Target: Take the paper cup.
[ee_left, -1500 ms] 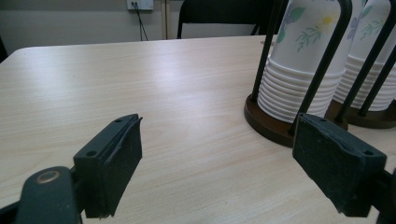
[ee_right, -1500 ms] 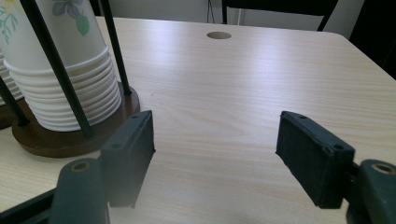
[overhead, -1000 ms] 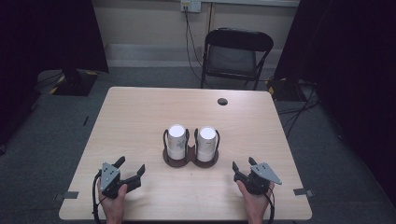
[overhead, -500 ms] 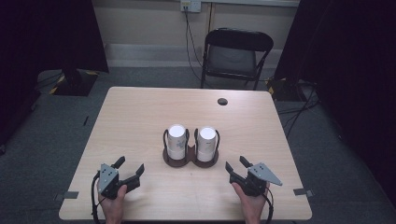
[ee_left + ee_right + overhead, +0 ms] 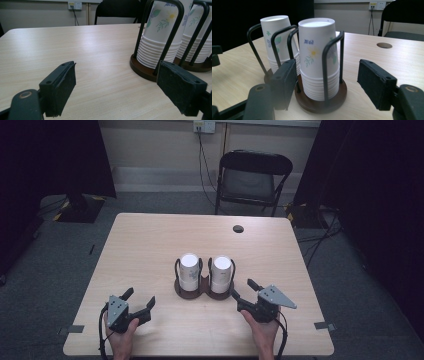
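Your right gripper sits just beside the right cup stack, its jaws having just been opening, parted with nothing between them. Both stacks, left one included, stand upside down in the dark holder mid-table. Your left gripper rests near-left, jaws wide apart, empty.

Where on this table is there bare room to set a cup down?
Free: the far half of the table between the cup holder and the cable hole, and its left side. Crowded: the near strip, where the left gripper and right gripper flank the holder.
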The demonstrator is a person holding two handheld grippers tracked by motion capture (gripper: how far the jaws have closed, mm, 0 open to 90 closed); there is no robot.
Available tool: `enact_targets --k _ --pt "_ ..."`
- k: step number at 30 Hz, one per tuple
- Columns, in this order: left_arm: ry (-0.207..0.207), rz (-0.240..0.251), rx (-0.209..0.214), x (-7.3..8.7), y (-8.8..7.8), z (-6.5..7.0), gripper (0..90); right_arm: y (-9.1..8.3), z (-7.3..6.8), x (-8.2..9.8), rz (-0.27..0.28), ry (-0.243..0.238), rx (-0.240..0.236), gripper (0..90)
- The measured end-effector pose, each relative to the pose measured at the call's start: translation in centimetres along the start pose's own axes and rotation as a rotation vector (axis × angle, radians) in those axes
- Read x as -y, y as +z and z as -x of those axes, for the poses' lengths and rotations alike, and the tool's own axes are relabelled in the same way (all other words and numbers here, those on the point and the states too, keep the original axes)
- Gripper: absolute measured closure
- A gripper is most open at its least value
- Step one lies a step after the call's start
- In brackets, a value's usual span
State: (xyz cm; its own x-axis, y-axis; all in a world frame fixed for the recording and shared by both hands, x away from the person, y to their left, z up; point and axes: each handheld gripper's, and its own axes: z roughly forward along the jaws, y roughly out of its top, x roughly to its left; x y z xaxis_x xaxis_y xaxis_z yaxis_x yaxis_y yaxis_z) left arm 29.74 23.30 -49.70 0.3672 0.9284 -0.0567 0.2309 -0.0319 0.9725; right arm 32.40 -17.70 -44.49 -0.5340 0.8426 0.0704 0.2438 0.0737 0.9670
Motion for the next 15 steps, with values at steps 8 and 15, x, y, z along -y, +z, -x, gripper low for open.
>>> enact_targets --k 8,15 --pt "0.005 0.000 0.002 0.0 0.0 0.0 15.7 1.2 -0.4 -1.7 0.011 -0.030 -0.038 35.0" --pt "-0.004 -0.001 0.006 0.0 0.0 -0.1 15.8 2.2 -0.5 -2.7 0.015 -0.044 -0.071 33.2"
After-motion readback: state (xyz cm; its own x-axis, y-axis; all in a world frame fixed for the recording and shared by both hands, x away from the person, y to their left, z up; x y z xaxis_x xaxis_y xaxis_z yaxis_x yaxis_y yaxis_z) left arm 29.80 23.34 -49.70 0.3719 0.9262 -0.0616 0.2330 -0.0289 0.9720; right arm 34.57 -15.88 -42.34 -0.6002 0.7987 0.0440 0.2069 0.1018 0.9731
